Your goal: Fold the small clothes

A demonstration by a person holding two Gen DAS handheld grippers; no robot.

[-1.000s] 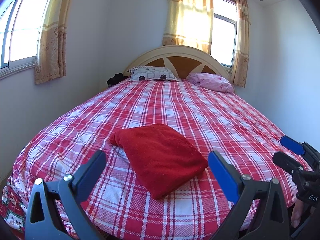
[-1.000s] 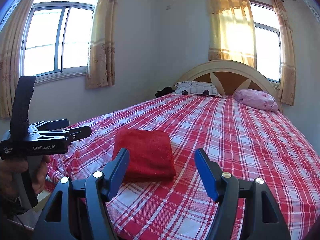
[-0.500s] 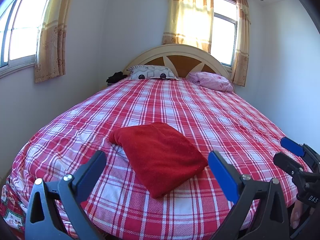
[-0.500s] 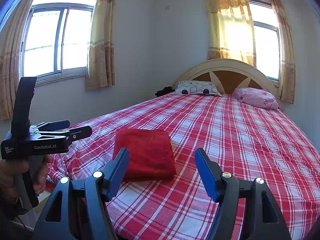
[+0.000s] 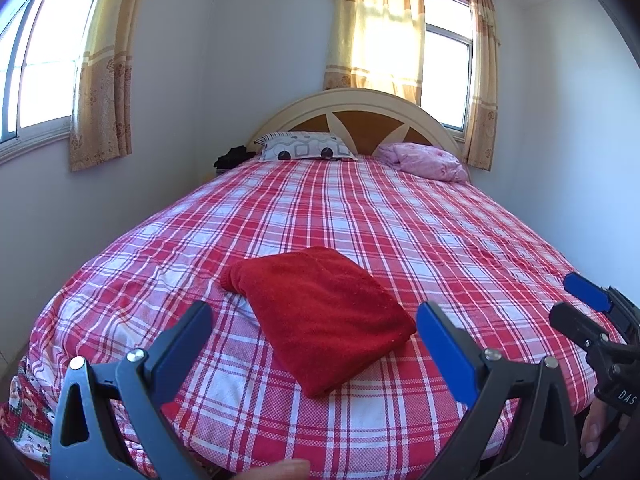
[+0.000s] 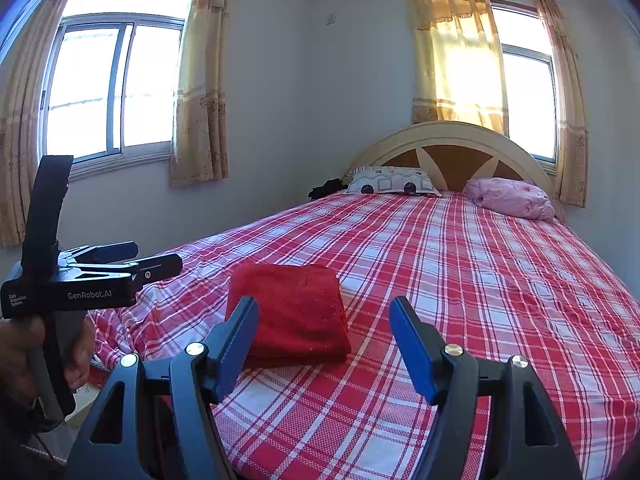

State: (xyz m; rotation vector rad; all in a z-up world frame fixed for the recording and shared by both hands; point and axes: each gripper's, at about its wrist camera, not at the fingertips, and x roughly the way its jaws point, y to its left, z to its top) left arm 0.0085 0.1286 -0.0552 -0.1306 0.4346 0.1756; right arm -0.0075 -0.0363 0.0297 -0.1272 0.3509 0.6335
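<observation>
Lying folded near the foot of the bed (image 5: 400, 216), a red garment (image 5: 320, 316) rests flat on the red-and-white checked cover. Both claws hang just off the bed's near edge, clear of the cloth. The left claw (image 5: 316, 332) stands wide apart with nothing between its blue pads. The right claw (image 6: 324, 328) is likewise spread and grips nothing. At the headboard (image 6: 452, 140) sit a patterned pillow (image 6: 392, 180) and a pink bundle (image 6: 512, 196).
</observation>
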